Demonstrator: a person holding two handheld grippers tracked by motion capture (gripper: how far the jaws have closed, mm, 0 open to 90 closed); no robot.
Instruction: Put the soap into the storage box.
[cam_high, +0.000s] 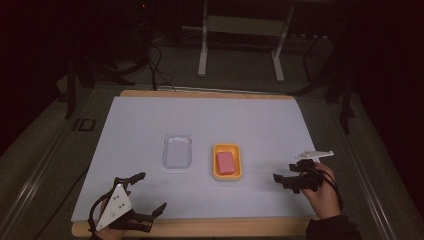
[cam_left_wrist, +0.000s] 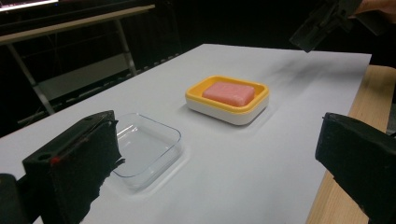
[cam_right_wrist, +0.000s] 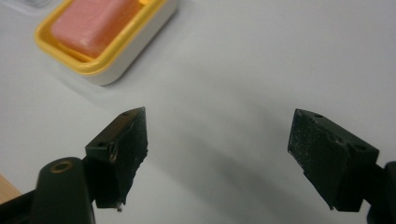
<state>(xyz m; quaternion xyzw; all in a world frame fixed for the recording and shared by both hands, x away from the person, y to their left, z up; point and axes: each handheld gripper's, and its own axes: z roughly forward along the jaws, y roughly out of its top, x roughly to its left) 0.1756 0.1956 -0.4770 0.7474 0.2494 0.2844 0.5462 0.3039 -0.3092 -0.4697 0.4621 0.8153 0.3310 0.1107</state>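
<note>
Item: pink soap bar (cam_high: 226, 162), lying in a yellow dish (cam_high: 216, 172) mid-counter, just right of an empty clear tray (cam_high: 177, 151); it is looking stiff, light and probably slippery, best pinched across its long sides. The right tool (cam_high: 282, 171), jaws spread and holding nothing, is hovering near the dish's right. The left tool (cam_high: 148, 191), equally spread and empty, is sitting well apart at the counter (cam_high: 150, 120)'s near edge.

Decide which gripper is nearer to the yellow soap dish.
Right. The right gripper hovers just off the side of the yellow soap dish, jaws open. The left gripper sits farther off, near the table's front edge, nearer the clear tray.
</note>
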